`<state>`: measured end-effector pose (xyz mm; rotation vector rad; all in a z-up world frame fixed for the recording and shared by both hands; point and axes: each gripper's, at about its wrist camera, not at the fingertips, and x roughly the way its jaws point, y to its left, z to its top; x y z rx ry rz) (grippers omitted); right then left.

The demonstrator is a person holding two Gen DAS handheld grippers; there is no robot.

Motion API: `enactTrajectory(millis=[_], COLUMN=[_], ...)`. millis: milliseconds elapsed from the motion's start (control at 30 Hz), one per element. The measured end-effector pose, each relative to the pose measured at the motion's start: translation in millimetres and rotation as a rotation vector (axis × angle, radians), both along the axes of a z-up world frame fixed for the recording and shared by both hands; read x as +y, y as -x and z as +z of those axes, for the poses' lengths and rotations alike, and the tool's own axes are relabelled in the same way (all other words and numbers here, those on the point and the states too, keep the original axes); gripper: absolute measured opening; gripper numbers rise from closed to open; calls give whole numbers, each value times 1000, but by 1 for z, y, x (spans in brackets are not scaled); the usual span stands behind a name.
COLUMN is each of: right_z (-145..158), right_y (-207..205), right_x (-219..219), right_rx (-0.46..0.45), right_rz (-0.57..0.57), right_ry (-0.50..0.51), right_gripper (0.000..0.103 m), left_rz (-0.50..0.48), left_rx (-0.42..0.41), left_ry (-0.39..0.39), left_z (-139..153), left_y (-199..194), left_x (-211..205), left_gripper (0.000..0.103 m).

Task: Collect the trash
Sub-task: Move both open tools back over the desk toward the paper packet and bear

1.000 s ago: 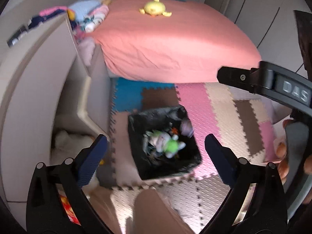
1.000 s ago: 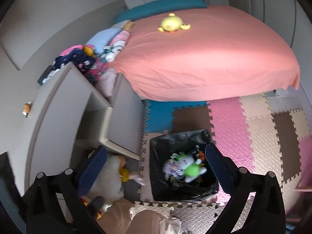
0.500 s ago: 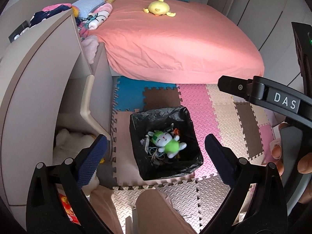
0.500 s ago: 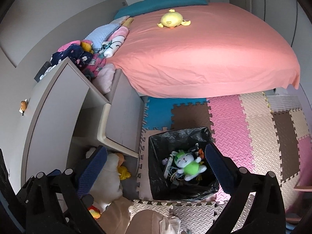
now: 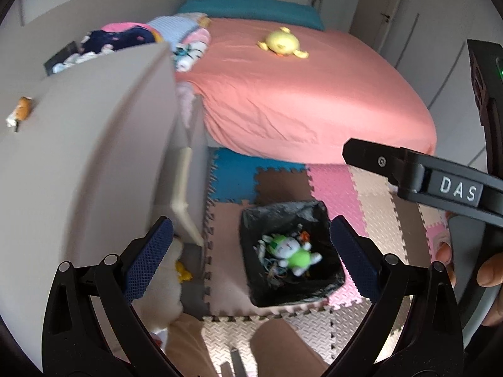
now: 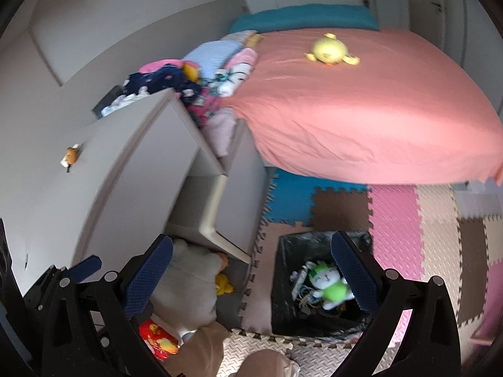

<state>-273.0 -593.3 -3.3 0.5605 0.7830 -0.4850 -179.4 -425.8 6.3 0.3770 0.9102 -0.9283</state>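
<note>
A square bin lined with a black bag [image 5: 317, 287] [image 6: 284, 292] stands on the foam floor mats. Inside it lie a white and green plush toy [image 5: 294, 251] [image 6: 328, 286] and tangled cords. My left gripper [image 5: 251, 257] hangs open high above the bin's left edge, nothing between its blue pads. My right gripper [image 6: 251, 270] is open too, held above the floor just left of the bin. The right gripper's black body [image 5: 440, 185] crosses the right side of the left wrist view, with a hand's fingers [image 5: 444, 253] on it. A small orange and white object [image 5: 20, 111] [image 6: 70, 155] lies on the grey desk.
A grey desk [image 5: 94, 157] [image 6: 125, 169] fills the left. Plush toys [image 6: 188, 282] sit under it. A bed with a pink sheet [image 5: 298, 100] [image 6: 361, 110] carries a yellow plush [image 5: 281, 42] [image 6: 330, 50]. Clothes are piled [image 6: 176, 81] between desk and bed. A person's knees [image 5: 283, 345] show at the bottom.
Both views have swung left and up: the desk now fills more of the frame and the bin sits further right. Both grippers stay open and empty.
</note>
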Motion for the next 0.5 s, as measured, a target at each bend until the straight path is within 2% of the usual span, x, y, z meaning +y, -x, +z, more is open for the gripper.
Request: enactTrajectory(millis=[500], right_z=[41], right_y=[-151], right_x=[86], right_rx=[-20], right_rz=[253], right_ry=[32], right_gripper=[100], left_rz=[226], left_rx=[-7], left_ry=[49], left_z=[26], left_y=[-124], left_x=[88], left_gripper=[97])
